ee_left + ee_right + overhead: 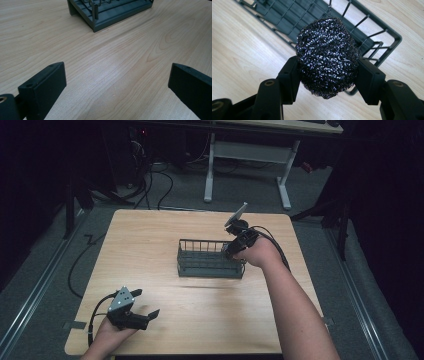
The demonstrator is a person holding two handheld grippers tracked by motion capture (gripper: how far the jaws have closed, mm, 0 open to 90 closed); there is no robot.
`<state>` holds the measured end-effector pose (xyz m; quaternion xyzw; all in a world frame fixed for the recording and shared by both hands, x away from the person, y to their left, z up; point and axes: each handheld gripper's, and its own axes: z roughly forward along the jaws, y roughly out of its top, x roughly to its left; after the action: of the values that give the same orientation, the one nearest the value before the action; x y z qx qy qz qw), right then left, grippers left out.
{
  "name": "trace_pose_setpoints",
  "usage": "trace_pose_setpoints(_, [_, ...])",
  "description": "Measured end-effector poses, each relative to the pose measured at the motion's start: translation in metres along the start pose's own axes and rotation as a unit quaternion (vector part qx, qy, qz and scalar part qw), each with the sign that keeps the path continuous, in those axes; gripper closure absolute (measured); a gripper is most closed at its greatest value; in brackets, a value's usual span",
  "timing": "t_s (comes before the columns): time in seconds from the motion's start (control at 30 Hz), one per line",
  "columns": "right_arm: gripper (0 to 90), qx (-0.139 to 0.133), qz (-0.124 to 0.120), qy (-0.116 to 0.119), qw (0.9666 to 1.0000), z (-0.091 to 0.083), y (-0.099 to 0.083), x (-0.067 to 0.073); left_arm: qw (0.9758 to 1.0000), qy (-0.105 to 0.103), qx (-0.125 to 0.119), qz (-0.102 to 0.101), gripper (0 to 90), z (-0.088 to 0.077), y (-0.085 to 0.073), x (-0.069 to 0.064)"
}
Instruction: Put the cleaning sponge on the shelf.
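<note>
Right gripper point(327, 75) clamped on a dark steel-wool scouring ball point(327, 56), both jaws pressing its sides; ball is off the table, hanging above the near end of the grey wire rack point(387, 32). High view: right gripper point(234, 251) sits at the rack's point(210, 260) right end, mid-table. Left gripper point(150, 316) rests low at the front-left of the wooden table point(150, 240), jaws spread wide, nothing between them, well apart from the rack point(110, 12).
</note>
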<state>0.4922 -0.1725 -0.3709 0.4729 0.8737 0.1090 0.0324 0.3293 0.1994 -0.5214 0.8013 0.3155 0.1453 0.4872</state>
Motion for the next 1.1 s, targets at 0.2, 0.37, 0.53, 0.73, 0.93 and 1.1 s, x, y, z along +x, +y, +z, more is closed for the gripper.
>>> trace_pose_setpoints(0.2, [42.1, 0.011, 0.007, -0.008, 0.9999, 0.012, 0.009, -0.007, 1.0000, -0.001, -0.002, -0.001, 2.2, -0.001, 0.000, 0.000])
trace_pose_setpoints(0.37, [42.0, 0.023, 0.015, -0.008, 0.9996, 0.023, 0.013, -0.010, 1.0000, -0.002, -0.002, -0.001, 2.2, -0.002, 0.000, 0.000])
trace_pose_setpoints(0.53, [41.9, 0.033, 0.018, -0.014, 0.9992, 0.033, 0.015, -0.012, 1.0000, -0.002, -0.003, -0.001, 2.2, -0.002, 0.000, 0.000])
trace_pose_setpoints(0.73, [41.6, 0.040, 0.018, -0.013, 0.9989, 0.048, 0.014, -0.013, 1.0000, -0.003, -0.002, -0.001, 2.2, -0.001, 0.000, 0.000])
trace_pose_setpoints(0.93, [40.8, 0.050, 0.022, -0.010, 0.9985, 0.056, 0.014, -0.014, 1.0000, -0.004, -0.003, -0.002, 2.2, -0.002, 0.000, 0.000])
trace_pose_setpoints(1.1, [40.0, 0.049, 0.015, -0.014, 0.9986, 0.061, 0.015, -0.011, 1.0000, -0.003, -0.004, -0.004, 2.2, -0.002, 0.000, 0.000])
